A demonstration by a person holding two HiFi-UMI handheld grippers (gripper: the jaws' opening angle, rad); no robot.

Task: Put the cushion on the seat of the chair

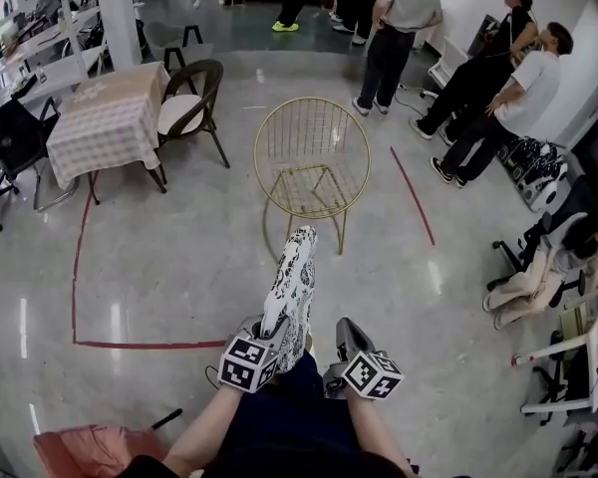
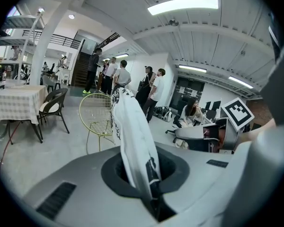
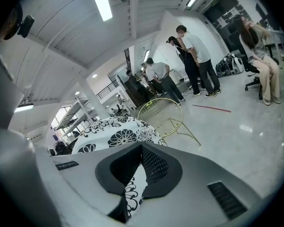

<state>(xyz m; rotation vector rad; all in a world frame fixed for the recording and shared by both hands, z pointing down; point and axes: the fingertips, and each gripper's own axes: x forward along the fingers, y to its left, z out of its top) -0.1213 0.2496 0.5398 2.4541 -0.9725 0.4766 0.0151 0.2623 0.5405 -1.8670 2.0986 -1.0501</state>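
Head view: clamping the left gripper (image 1: 271,335) on the lower edge of the cushion (image 1: 291,287). Carrying it upright and edge-on above the floor, well short of the wire chair (image 1: 312,157) ahead. Holding the right gripper (image 1: 351,335) just beside it.

Left gripper view: pinching the cushion (image 2: 130,131) by its rim in the left gripper (image 2: 142,178), with no droop showing. Judging it light, soft yet plump enough to hold shape, and unlikely to slip. Judging the rim a sound hold, and a second hold on the opposite edge useful for laying it flat.

Right gripper view: closing the right gripper (image 3: 141,150) tip to tip beside the cushion (image 3: 116,136). Showing floral fabric through the slot, without settling whether any is pinched.

Reading no brand, label or writing anywhere.
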